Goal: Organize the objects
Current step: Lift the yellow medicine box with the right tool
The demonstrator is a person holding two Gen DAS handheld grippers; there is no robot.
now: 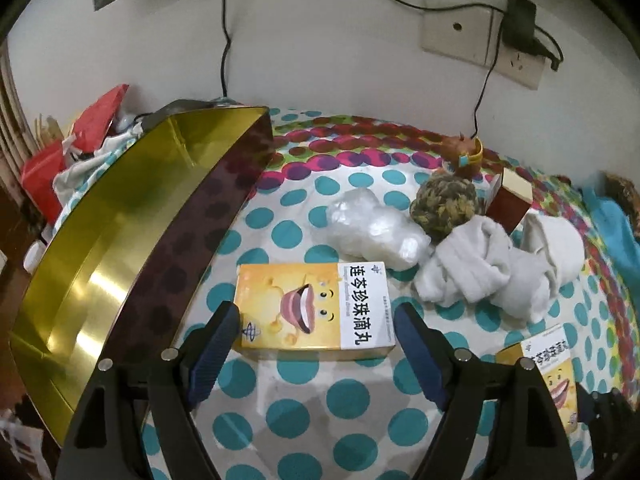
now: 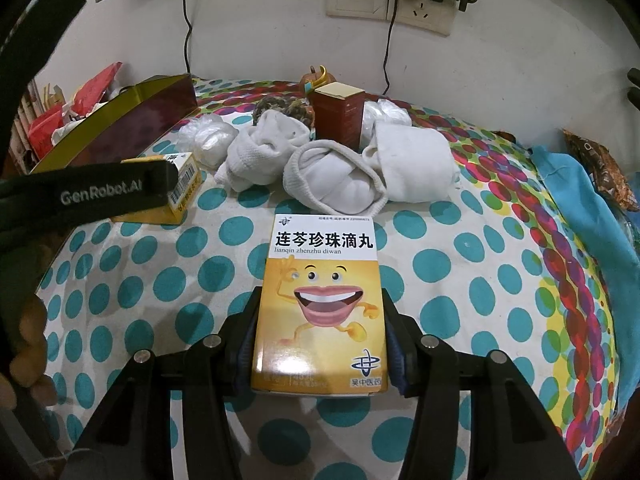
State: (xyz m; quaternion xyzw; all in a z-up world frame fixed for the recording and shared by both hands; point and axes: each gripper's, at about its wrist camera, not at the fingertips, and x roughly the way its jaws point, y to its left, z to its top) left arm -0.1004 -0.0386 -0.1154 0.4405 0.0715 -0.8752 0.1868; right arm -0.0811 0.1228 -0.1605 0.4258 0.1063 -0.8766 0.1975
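Two matching yellow medicine boxes with a smiling cartoon mouth are in play. My right gripper is shut on one yellow box, held face up above the spotted cloth. The other yellow box lies flat on the cloth. My left gripper is open, its fingers standing on either side of that box's near end. In the right wrist view the left gripper hangs over this second box. The held box shows at the lower right of the left wrist view.
An open dark box with gold lining stands at the left. Behind lie a white plastic bag, a yarn ball, rolled white socks, a small dark red box and a toy figure. Blue cloth at right.
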